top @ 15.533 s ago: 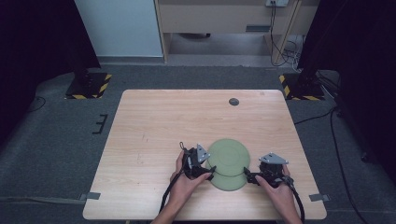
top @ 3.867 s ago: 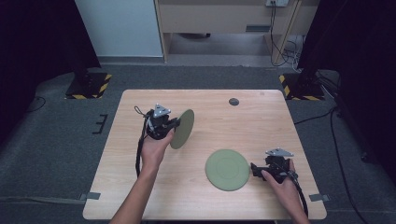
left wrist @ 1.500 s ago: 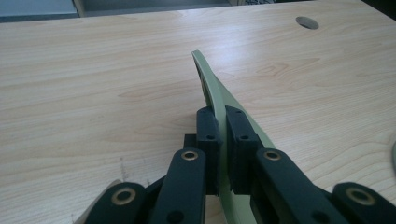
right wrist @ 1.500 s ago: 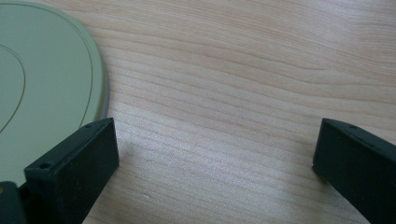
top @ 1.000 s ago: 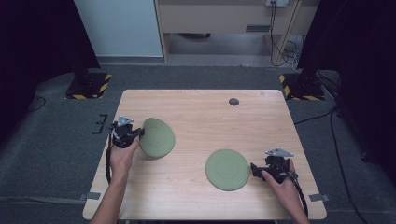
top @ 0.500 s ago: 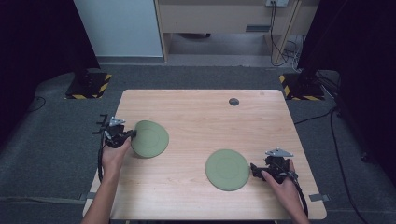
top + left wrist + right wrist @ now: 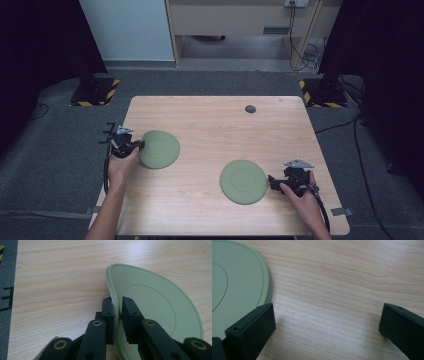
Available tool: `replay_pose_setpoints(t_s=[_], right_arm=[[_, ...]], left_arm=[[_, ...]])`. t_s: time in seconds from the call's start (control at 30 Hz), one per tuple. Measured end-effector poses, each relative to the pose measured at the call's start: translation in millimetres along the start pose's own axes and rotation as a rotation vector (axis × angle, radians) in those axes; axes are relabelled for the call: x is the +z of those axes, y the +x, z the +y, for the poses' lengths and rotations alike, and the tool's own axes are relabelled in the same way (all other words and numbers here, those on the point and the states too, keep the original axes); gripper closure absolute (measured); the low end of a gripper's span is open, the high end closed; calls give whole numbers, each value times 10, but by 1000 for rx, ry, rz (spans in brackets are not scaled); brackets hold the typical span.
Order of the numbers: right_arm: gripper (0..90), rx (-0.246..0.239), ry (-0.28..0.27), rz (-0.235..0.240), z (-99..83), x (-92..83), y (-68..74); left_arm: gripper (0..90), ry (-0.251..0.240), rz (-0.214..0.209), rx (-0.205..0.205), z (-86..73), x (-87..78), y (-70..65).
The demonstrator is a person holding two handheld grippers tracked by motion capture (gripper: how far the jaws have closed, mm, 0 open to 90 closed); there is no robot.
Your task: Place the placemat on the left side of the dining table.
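Note:
Two pale green plates are on the wooden table. One green plate [image 7: 159, 149] lies near the left edge, and my left gripper [image 7: 136, 146] is shut on its left rim. In the left gripper view the rim of that plate [image 7: 155, 305] stands pinched between the two black jaws of the left gripper [image 7: 118, 315]. The second green plate [image 7: 243, 181] lies flat at the front right. My right gripper [image 7: 272, 182] rests just to its right, open, touching nothing. In the right gripper view that plate [image 7: 237, 287] sits beside one jaw of the right gripper [image 7: 327, 325].
A small dark round disc [image 7: 250, 109] lies near the table's far edge. Bare wood [image 7: 215, 130] spreads between and behind the plates. The table's left edge [image 7: 116, 150] is right by my left hand, with grey carpet below.
My left gripper has carried its plate further left and lowered it toward the table near the left edge. The right gripper and the second plate have stayed put.

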State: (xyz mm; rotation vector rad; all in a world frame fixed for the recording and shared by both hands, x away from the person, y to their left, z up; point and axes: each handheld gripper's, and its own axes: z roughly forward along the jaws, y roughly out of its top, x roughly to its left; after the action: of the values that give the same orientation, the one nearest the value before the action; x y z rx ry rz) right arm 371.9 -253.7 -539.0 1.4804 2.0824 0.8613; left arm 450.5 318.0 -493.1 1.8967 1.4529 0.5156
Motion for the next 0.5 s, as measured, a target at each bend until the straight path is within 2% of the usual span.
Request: replay_pose_setpoints(t_s=[0.33,0.5], right_arm=[[8,-1,0,0,0,0,0],[7,-1,0,1,-1,-1,1]], left_arm=[[776,14,15,-2,-37,46,48],[757,25,37,17,-28,52,52]])
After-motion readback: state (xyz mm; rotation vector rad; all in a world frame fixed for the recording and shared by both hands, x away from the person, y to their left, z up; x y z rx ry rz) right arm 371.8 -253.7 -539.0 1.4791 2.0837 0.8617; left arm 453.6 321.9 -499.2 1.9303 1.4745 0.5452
